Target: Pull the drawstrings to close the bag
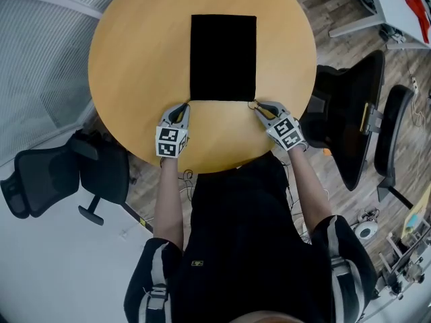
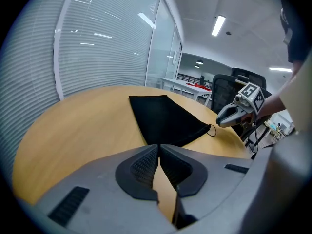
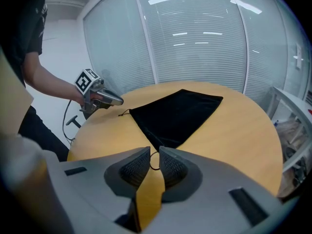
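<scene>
Drawstring bag [image 1: 223, 57], black and flat, lies in the middle of the round wooden table [image 1: 135, 59], one short edge toward you. Your left gripper [image 1: 184, 106] sits at the bag's near left corner with its jaws closed tip to tip; whether a cord is pinched there cannot be told. Your right gripper [image 1: 256, 105] sits at the bag's near right corner, jaws parted, with the thin drawstring loop [image 3: 154, 161] lying between them, not squeezed. Both grippers slant down toward the tabletop.
</scene>
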